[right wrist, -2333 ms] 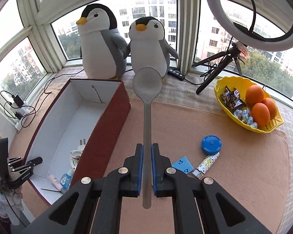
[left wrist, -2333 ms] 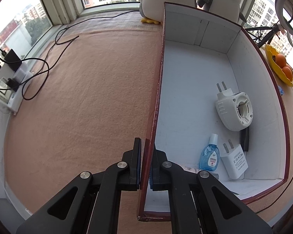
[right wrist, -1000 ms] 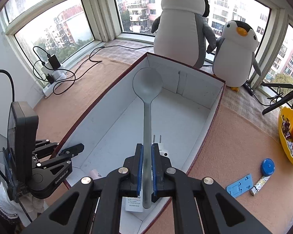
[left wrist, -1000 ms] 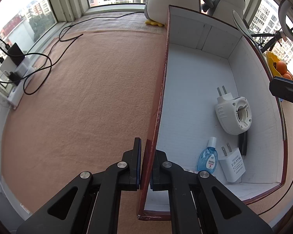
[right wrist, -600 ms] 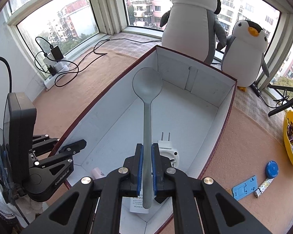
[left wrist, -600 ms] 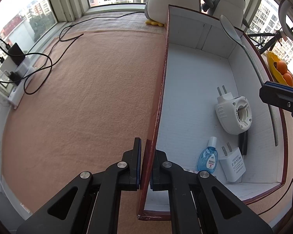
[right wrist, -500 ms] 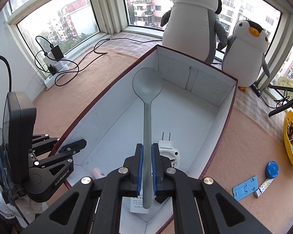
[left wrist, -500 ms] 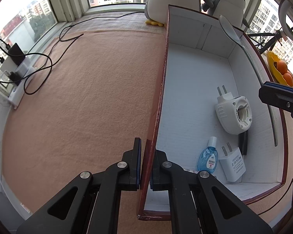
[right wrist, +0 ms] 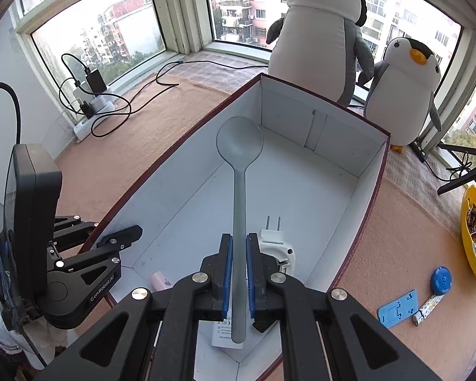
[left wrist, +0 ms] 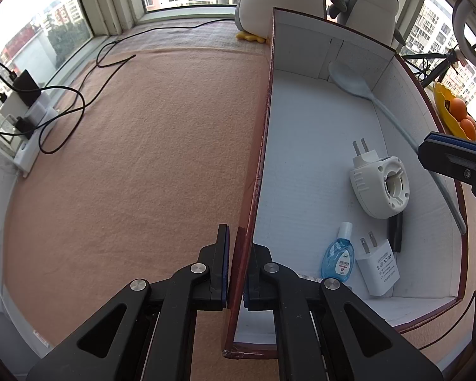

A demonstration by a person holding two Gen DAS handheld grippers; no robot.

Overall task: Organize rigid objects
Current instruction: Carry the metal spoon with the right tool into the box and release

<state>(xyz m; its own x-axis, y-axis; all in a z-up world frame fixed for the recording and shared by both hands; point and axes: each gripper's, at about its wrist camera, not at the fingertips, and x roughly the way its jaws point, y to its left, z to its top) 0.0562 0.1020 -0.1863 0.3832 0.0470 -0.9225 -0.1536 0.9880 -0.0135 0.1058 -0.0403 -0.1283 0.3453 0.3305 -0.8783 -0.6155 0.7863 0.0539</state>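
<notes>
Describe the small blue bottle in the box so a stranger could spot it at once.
Find the long box, dark red outside and white inside, standing on the tan mat in front of two plush penguins. At its near end, the small blue bottle lies flat beside a white charger. It is the only clear blue thing inside; its neighbours are white or black.

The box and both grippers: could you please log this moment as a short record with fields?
left gripper: shut on the box wall
right gripper: shut on the grey spoon, held over the open box
box contents: white plug-in device, blue bottle, white charger, pink item
outside box: blue round lid, blue card, yellow fruit bowl
backdrop: two plush penguins
</notes>
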